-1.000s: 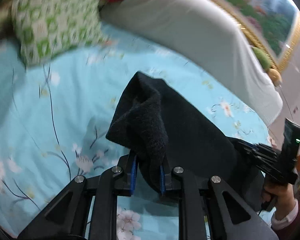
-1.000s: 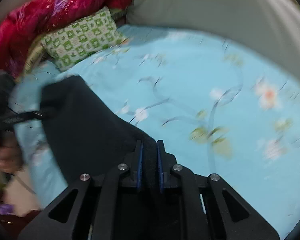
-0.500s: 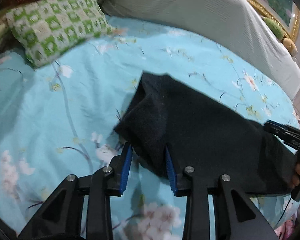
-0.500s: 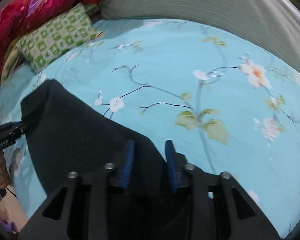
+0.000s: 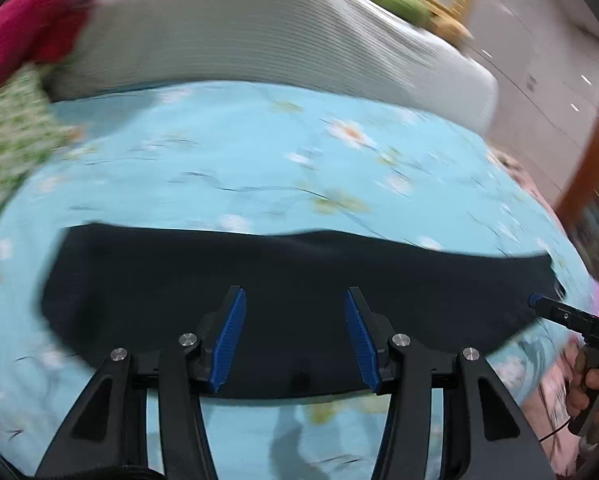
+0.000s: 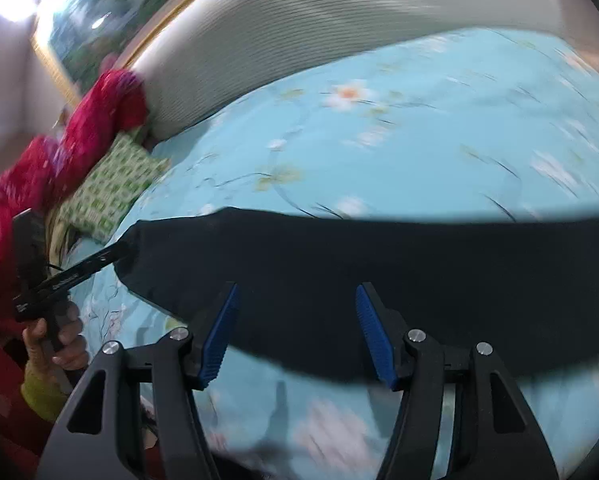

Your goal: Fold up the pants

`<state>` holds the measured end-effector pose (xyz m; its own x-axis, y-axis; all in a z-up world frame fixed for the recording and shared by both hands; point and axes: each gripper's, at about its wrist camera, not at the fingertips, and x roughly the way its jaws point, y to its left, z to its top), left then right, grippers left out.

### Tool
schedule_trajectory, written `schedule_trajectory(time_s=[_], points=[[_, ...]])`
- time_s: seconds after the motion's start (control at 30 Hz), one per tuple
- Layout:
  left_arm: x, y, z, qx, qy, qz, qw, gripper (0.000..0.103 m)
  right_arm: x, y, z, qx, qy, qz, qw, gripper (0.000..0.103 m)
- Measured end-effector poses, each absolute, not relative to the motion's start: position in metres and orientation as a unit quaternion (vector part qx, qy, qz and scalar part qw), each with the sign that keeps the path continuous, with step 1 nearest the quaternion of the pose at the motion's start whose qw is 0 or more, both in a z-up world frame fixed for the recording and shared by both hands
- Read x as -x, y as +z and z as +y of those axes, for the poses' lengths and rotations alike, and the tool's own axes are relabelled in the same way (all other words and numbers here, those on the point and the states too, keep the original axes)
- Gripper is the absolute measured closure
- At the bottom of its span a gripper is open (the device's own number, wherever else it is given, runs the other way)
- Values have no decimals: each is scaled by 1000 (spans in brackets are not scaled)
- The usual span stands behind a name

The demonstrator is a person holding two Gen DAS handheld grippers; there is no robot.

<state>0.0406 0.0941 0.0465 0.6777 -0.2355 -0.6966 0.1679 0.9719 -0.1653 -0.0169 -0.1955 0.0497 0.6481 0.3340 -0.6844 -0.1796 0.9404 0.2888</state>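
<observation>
Released since a second ago, the black pants (image 5: 291, 280) lie flat on the floral bedsheet (image 5: 259, 152). The left gripper (image 5: 293, 336) and right gripper (image 6: 295, 336) hover above, jaws apart, gripping nothing.

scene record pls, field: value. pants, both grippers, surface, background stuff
pants: black pants, lying flat as a long band across the sheet
left gripper: left gripper, open, nothing between the fingers, over the pants' near edge
right gripper: right gripper, open, nothing held, over the pants
surface: light blue floral bedsheet
background: grey ribbed bolster along the far side; green checked pillow; red blanket beside it
image quality: motion blur in both views
</observation>
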Motion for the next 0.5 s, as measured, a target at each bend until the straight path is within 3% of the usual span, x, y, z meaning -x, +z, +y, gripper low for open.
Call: schedule_trajectory(time_s=[0.27,0.5], points=[[-65,35,-26,-32,-236,419,876,46,70,47,-263,-152,47,381,911,42],[-91,35,-85,-69,-297,434,848,41,79,40,-307,-218,-4,364,905,41]])
